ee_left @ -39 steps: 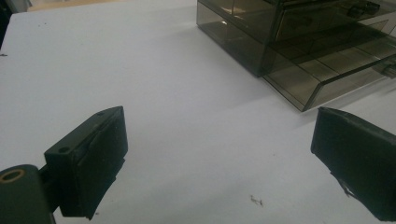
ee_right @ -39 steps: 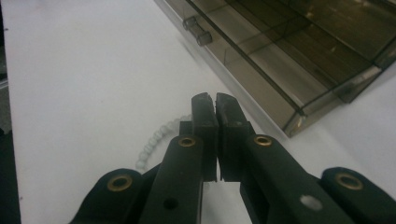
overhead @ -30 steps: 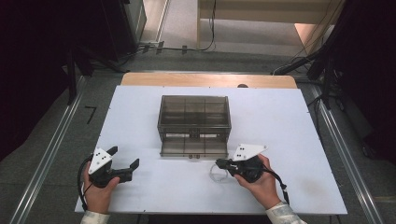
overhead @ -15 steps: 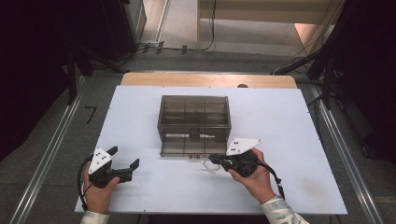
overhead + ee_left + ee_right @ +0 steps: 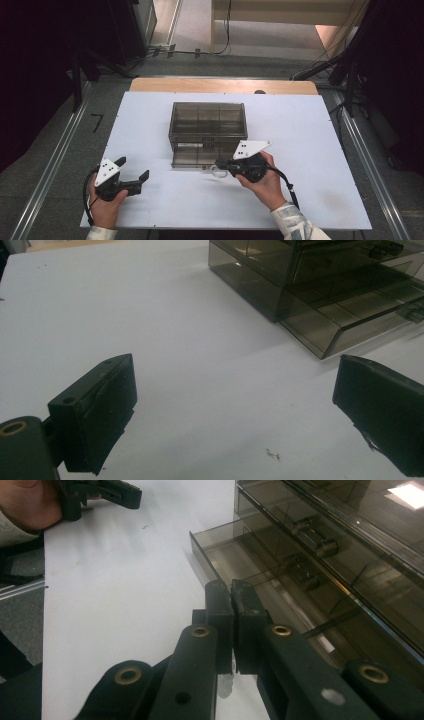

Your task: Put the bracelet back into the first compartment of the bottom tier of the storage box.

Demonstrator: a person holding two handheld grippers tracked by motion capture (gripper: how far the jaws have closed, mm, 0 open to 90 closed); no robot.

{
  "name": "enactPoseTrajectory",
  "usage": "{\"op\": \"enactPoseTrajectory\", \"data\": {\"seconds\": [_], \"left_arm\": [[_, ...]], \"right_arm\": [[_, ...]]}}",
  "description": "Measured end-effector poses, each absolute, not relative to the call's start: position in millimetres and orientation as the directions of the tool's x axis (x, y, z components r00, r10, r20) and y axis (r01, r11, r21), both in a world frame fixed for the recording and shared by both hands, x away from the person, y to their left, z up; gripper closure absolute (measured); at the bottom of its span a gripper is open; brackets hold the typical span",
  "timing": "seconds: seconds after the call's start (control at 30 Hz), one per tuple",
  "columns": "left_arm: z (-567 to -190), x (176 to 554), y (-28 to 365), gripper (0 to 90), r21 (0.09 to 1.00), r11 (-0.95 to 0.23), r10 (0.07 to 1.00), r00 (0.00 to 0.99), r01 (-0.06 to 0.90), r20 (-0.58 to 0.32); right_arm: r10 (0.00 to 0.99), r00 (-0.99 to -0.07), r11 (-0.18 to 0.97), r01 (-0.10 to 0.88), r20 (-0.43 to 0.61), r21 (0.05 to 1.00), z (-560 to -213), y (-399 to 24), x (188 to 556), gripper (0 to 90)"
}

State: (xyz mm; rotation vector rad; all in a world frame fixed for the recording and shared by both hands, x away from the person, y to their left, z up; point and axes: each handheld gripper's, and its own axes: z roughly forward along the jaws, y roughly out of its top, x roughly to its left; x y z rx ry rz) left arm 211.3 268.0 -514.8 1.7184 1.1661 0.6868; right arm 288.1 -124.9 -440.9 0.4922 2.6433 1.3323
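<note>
At about eight o'clock on the white worktop (image 5: 310, 150) we saw the left hand (image 5: 106, 207) holding the left gripper (image 5: 134, 176), its fingers spread wide with nothing but bare surface between them. In the left gripper view those two black fingers (image 5: 105, 405) stood far apart above the worktop (image 5: 190, 365), and the smoky drawer box (image 5: 320, 285) lay beyond them toward one o'clock, well apart from both.

At the centre of the worktop in the high view sat the drawer box (image 5: 208, 131), a translucent grey-brown case divided into compartments. Its bottom drawer (image 5: 200, 159) stood pulled out a little toward the person, at the box's six o'clock side.

Just to the right of that, at about five o'clock from the box, we saw the right hand (image 5: 262, 182) holding the right gripper (image 5: 219, 165), which pointed toward nine o'clock along the front of the open drawer. In the right gripper view its fingers (image 5: 220, 605) were pressed together, and we could see nothing between them. They lay right at the front edge of the drawer (image 5: 240, 555); whether they touched it we could not tell. In that same view the left gripper (image 5: 100, 492) showed far off at eleven o'clock, over the worktop (image 5: 125, 580).
</note>
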Motion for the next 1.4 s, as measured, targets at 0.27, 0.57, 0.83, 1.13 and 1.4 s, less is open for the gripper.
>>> {"op": "enactPoseTrajectory", "data": {"seconds": [0.27, 0.57, 0.83, 1.13, 1.4], "left_arm": [[-514.6, 211.1, 268.3, 4.7, 0.905, -0.129, 0.917, 0.397, 0.405, -0.047], [-514.5, 211.0, 268.4, 4.7, 0.905, -0.13, 0.916, 0.399, 0.405, -0.047], [-514.5, 210.7, 268.4, 4.7, 0.906, -0.133, 0.915, 0.402, 0.402, -0.044], [-514.6, 210.5, 268.4, 4.7, 0.907, -0.131, 0.915, 0.4, 0.401, -0.044], [-514.5, 210.4, 268.5, 4.6, 0.907, -0.132, 0.915, 0.401, 0.401, -0.044]], "right_arm": [[0.328, -0.944, 0.55, 0.209, 0.021, 0.809, -437.5, -111.4, 293.6, 85.8], [0.327, -0.945, 0.54, 0.206, 0.021, 0.816, -434.5, -103.2, 299.8, 85.8], [0.329, -0.944, 0.532, 0.205, 0.022, 0.822, -431.8, -95.7, 308.2, 85.8], [0.319, -0.948, 0.521, 0.188, 0.014, 0.833, -426.9, -81.3, 315.7, 85.8], [0.311, -0.95, 0.524, 0.184, 0.015, 0.832, -426.9, -69.7, 319.7, 85.8]]}}
